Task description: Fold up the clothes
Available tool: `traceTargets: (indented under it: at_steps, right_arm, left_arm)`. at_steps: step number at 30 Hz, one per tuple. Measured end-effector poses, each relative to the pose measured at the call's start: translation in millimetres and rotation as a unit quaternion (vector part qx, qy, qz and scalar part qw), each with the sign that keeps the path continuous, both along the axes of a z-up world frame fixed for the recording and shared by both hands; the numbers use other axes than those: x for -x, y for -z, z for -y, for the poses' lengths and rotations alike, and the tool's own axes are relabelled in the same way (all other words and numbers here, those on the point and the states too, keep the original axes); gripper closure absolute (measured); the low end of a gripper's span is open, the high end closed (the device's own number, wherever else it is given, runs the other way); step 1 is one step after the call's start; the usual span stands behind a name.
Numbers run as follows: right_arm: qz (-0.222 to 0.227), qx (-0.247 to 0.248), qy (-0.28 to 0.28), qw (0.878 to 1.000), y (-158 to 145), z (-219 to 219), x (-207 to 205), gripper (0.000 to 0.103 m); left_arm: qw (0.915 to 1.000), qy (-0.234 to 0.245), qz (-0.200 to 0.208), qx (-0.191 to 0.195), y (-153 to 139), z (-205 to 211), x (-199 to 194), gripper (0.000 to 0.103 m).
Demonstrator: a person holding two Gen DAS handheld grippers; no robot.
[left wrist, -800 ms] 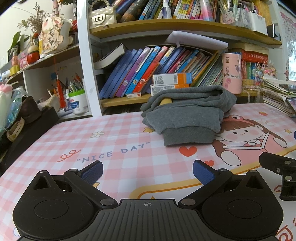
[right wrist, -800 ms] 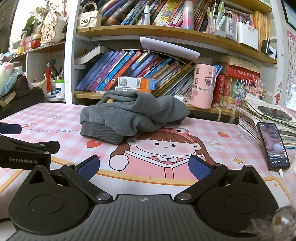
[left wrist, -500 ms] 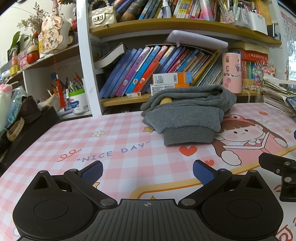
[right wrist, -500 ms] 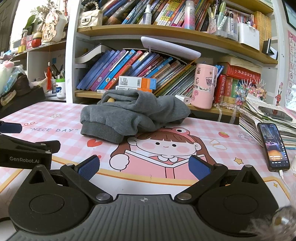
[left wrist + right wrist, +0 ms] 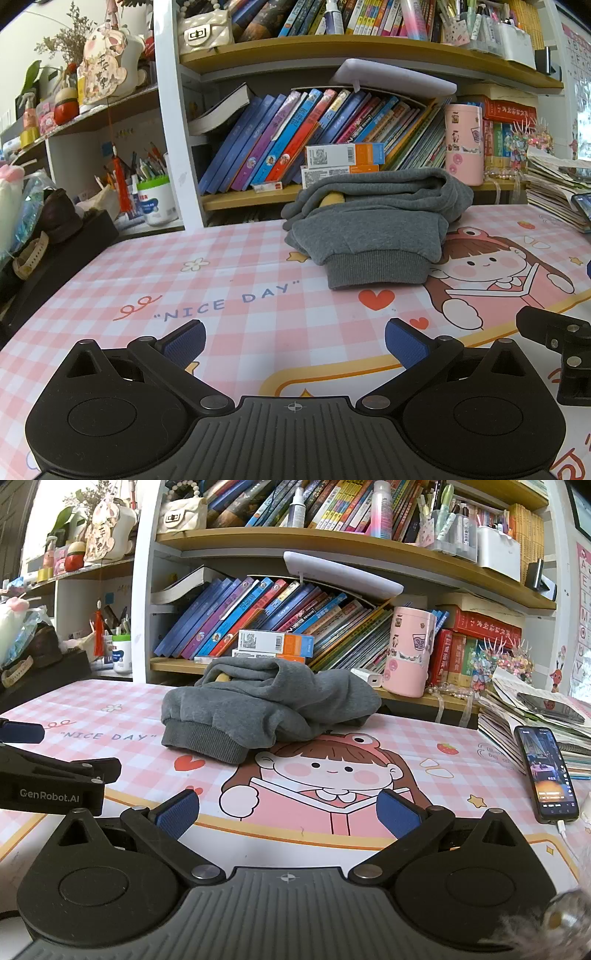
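We hold the left gripper (image 5: pixel 293 341) and right gripper (image 5: pixel 288 814) low over the counter (image 5: pixel 236 273), jaws apart on both, gripping nothing. The folded grey sweatshirt (image 5: pixel 266 705) lies ahead, near the bookshelf (image 5: pixel 332 542).

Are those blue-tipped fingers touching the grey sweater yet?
Apart. In the right wrist view, bare pink mat lies between the right gripper and the grey sweater; the left wrist view shows the same for the left gripper.
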State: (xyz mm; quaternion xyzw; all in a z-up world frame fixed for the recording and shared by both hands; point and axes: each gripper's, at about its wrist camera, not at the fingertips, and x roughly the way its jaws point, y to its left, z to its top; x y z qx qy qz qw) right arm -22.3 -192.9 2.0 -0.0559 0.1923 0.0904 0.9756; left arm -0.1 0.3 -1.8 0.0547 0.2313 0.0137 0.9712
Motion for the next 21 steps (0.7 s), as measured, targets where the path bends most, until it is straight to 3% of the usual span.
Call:
traceTargets:
  at_steps: [21]
  right_arm:
    - [-0.004,0.009,-0.004,1.0,0.6,-3.6,-1.1,0.0]
  left_arm:
    - [1.0,0.0,-0.006,0.006,-1.4,-1.7,-1.2,0.0]
